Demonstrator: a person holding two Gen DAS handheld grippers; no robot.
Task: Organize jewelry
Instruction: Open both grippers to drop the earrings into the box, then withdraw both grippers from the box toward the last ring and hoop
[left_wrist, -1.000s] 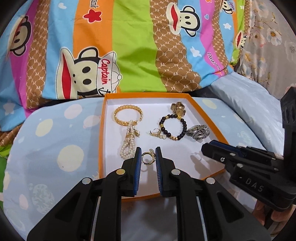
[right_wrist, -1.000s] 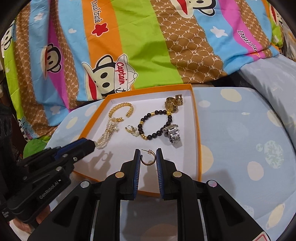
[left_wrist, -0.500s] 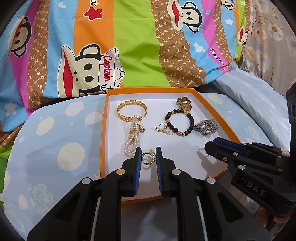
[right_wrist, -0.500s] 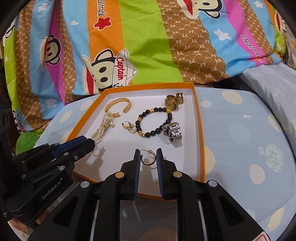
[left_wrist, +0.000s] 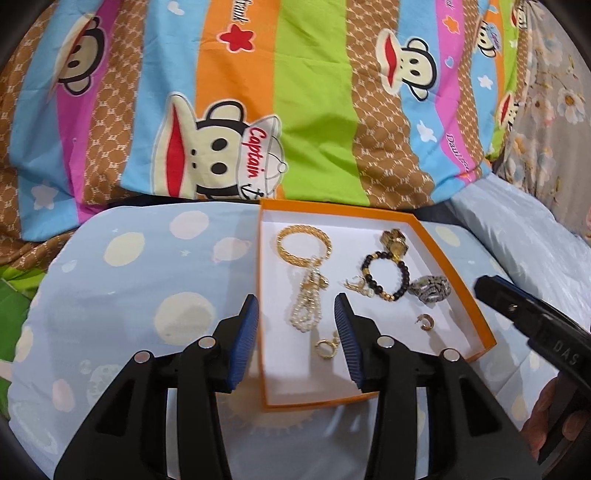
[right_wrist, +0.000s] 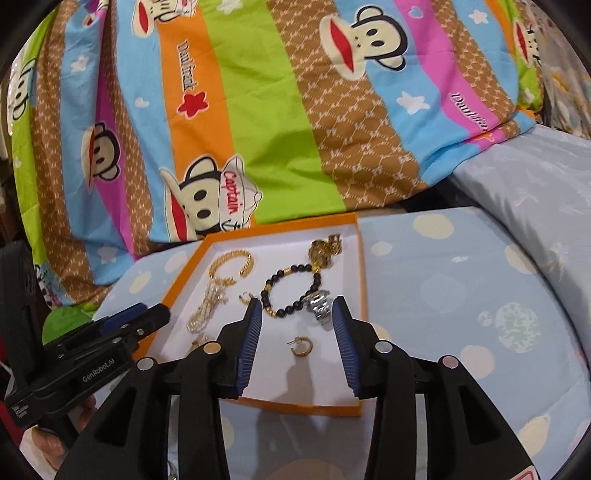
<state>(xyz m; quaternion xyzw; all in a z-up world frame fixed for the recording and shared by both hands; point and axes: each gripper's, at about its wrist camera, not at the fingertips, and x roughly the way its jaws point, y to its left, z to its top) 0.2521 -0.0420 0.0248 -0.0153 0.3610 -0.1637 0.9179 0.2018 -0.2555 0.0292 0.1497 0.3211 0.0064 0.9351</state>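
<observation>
An orange tray (left_wrist: 458, 273) with a white floor holds the jewelry. My left gripper (left_wrist: 295, 332) is open above the tray's near left; a gold hoop earring (left_wrist: 325, 348) lies on the floor between its fingers. My right gripper (right_wrist: 295, 332) is open too, with the matching gold hoop earring (right_wrist: 302, 346) lying loose between its fingers; it also shows in the left wrist view (left_wrist: 426, 323). Farther back lie a gold bracelet (left_wrist: 303, 245), a pearl strand (left_wrist: 308, 304), a black bead bracelet (left_wrist: 386, 275), a silver ring (left_wrist: 430, 290) and a gold watch (left_wrist: 395, 240).
The tray (right_wrist: 364, 280) sits on a light blue spotted cushion (left_wrist: 140, 280). A striped cartoon blanket (left_wrist: 295, 92) rises behind it. A pale blue pillow (right_wrist: 535, 206) lies at the right. The right gripper's body (left_wrist: 535, 328) reaches in at the tray's right edge.
Both grippers have opened and let go of their gold earrings, which now lie on the tray floor. Both have pulled back a little from the tray.
</observation>
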